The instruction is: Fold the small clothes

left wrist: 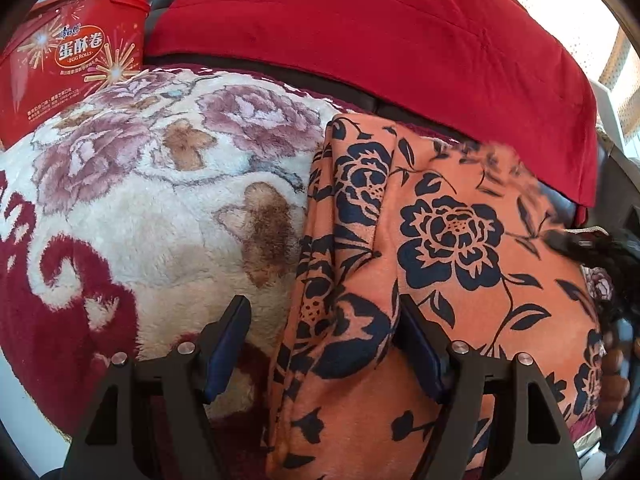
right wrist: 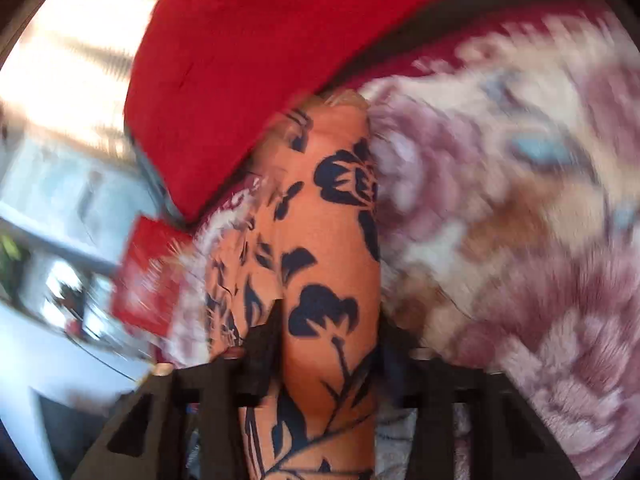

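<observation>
left wrist view first: the orange floral garment, already doubled along a lengthwise crease, lies on the plush rose-print blanket, its far end close under the red cushion, with a red egg roll tin off at the back left. the left gripper stands wide, its jaws straddling the garment's folded left edge, one pad on the blanket side and one over the print, with no squeeze on the cloth that i can see. right wrist view is smeared, but the right gripper has a ridge of the same cloth between narrower jaws; whether the pads are biting yet, i cannot tell. to do this well, i'd say take all layers at the edge together, then lift both ends evenly so the crease stays straight. the long axis runs away from the left camera toward the cushion, crease along it.
</observation>
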A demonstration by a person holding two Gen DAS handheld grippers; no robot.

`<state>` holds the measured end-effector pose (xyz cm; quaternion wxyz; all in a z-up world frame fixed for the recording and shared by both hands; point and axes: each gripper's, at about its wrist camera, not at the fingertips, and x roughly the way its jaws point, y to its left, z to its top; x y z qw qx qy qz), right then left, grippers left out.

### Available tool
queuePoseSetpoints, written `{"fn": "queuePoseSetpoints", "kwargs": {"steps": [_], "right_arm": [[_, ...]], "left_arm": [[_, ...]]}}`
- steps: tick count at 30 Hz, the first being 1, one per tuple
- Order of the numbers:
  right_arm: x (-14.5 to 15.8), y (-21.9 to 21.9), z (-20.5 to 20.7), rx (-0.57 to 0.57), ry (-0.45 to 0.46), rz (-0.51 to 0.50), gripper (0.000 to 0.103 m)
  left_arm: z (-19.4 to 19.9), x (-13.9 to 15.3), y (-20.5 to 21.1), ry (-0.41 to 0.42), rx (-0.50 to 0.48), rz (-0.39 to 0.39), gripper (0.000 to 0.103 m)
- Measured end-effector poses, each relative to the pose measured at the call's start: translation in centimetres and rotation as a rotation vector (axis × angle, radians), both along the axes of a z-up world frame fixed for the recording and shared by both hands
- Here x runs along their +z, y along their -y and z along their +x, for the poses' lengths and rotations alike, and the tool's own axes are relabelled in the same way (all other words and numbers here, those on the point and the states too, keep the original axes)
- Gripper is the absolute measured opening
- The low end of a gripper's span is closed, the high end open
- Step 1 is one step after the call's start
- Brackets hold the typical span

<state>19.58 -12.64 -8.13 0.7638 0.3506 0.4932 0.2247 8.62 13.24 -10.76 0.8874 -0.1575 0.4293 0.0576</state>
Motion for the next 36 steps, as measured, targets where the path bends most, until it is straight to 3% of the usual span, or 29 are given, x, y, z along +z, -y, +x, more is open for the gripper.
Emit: {"fn": "queuePoseSetpoints", "kwargs": {"steps": [2,6,7,8,11,13,16,17,20,22,24,26,31,34,36], "right_arm": [[0.4,0.3,-1.5,0.016,0.038,0.021,0.075],[-0.1,-1.2,-4.4,0.111,0.026,0.03,0.074],[-0.4,-1.8,-4.7,0.14,0.036,0.005,0.05],[-0.1,-2.6,-4.9,0.158,0.053,-0.048,0.041],[4.1,-4.7,-6.2,0.171,0.176,-0.16,0.036],[4.5,-5.1,-5.9,0.174,0.171,-0.176,0.037],[1.2,-2.4,-5.1,0.101,0.049,-0.1,0.055],[0.3,-1.6,-5.0,0.09,0.029,-0.025,0.061],[0.5,-0.8,-5.0,0.074,0.063,0.046,0.077],[0.0,-1.0,-3.8,0.09,0.046,0.08,0.079],[-0.5,-2.5,-2.2,0.129,0.007,0.068,0.051],[1.2,-4.0,-1.5,0.176,0.04,-0.009,0.036],[8.3,-4.8,-4.3,0.183,0.217,-0.143,0.033],[7.3,-0.6,-5.4,0.111,0.174,-0.102,0.034],[3.6,2.8,-5.5,0.072,0.076,-0.045,0.041]], "left_arm": [[0.1,0.0,-0.2,-0.001,-0.003,-0.006,0.076],[0.1,0.0,-0.5,-0.004,-0.006,-0.013,0.076],[0.2,0.0,-0.6,-0.005,-0.005,-0.014,0.076],[0.2,0.0,-0.7,-0.004,-0.005,-0.022,0.076],[-0.1,0.1,-1.2,0.007,0.009,-0.053,0.075],[-0.7,0.8,-2.2,0.041,0.041,-0.099,0.075],[-2.2,2.2,-4.1,0.132,0.087,-0.167,0.075],[-2.4,2.1,-4.4,0.122,0.091,-0.17,0.075],[-1.9,0.7,-4.9,0.053,0.078,-0.229,0.075],[-1.5,0.0,-5.3,0.025,0.084,-0.263,0.075],[-1.3,-0.1,-5.3,0.021,0.092,-0.267,0.076],[-1.3,0.1,-4.8,0.028,0.089,-0.244,0.076],[-1.8,2.4,-3.0,0.111,0.008,-0.275,0.076],[-0.9,3.1,-1.5,0.12,-0.078,-0.334,0.076],[0.1,2.7,-0.2,0.092,-0.136,-0.386,0.077]]}}
